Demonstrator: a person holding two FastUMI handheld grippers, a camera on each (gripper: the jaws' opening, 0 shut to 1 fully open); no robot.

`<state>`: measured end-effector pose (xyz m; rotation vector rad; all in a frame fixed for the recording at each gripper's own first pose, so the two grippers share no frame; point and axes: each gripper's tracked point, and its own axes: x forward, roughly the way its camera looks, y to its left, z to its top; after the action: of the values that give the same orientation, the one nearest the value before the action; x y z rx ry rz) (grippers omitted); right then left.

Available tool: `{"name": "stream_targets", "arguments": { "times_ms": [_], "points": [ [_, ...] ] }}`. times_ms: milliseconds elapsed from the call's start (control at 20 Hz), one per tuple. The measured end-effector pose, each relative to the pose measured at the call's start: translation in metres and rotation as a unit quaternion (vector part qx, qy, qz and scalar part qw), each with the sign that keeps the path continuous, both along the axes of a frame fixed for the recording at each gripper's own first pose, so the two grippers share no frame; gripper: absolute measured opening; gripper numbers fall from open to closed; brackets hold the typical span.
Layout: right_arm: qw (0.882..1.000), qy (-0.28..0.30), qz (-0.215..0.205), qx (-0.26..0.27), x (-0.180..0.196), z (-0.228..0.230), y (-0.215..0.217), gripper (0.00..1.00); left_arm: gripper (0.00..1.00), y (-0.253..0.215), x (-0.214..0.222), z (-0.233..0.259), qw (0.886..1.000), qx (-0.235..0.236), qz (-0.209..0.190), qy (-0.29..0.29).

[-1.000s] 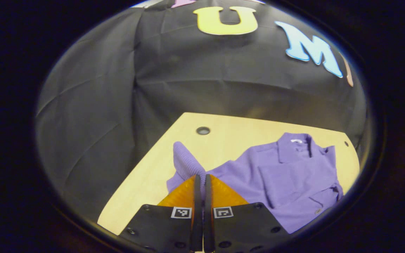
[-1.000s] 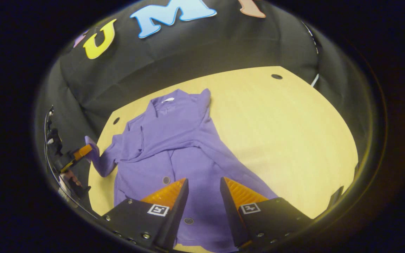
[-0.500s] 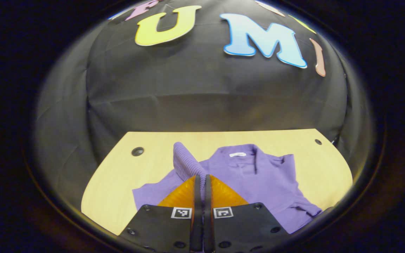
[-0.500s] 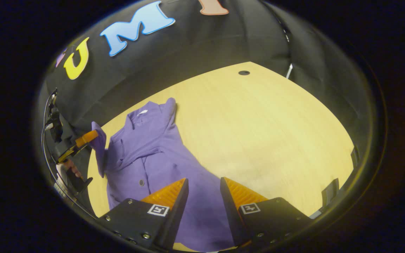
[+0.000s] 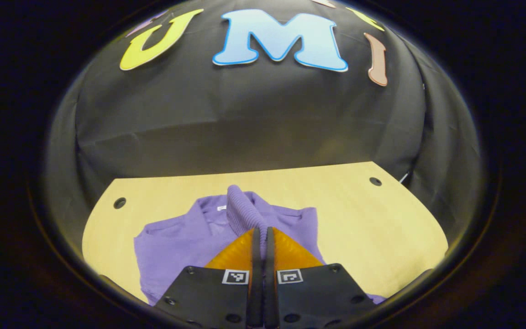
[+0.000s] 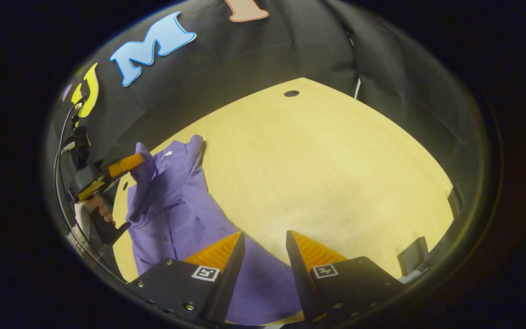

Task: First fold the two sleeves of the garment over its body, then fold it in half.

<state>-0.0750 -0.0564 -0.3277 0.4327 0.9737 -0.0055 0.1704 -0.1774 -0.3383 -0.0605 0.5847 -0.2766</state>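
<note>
No readable text; the garment's neck label (image 5: 221, 208) is too small to read

table: pale wooden top (image 6: 336, 173), rounded corners, also seen in the left gripper view (image 5: 372, 219)
holes: small dark round ones near the far edge (image 5: 119, 203) (image 5: 375, 181) (image 6: 291, 93)
wall: black creased cloth (image 5: 244, 123) behind the table
clip: dark block (image 6: 411, 257) at the table's near right edge

I count one purple garment (image 5: 176, 237) on one wooden table (image 5: 372, 219) — a single ribbed sleeve cuff (image 5: 240, 212) stands up from it. The table has two round holes (image 5: 119, 203) along its far edge. I see two grippers — my left gripper (image 5: 260, 233) and right gripper (image 6: 265, 237) — and one hand (image 6: 101, 210).
</note>
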Motion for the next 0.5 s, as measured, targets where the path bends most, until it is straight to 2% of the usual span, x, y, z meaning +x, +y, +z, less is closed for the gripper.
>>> {"name": "stream_targets", "arguments": {
  "times_ms": [150, 300, 500],
  "points": [
    [1.000, 0.002, -0.002, 0.001, 0.001, 0.002, -0.012, 0.59, 0.08, -0.027, -0.001, -0.011, 1.000, 0.000, -0.009, 0.010],
    [1.000, 0.008, -0.006, 0.001, 0.000, -0.005, -0.027, 0.59, 0.08, -0.052, -0.003, -0.026, 0.999, 0.019, -0.030, 0.017],
    [1.000, 0.008, -0.006, -0.001, -0.002, -0.005, -0.037, 0.59, 0.08, -0.057, -0.002, -0.039, 0.999, 0.033, -0.026, 0.028]
  ]
}}
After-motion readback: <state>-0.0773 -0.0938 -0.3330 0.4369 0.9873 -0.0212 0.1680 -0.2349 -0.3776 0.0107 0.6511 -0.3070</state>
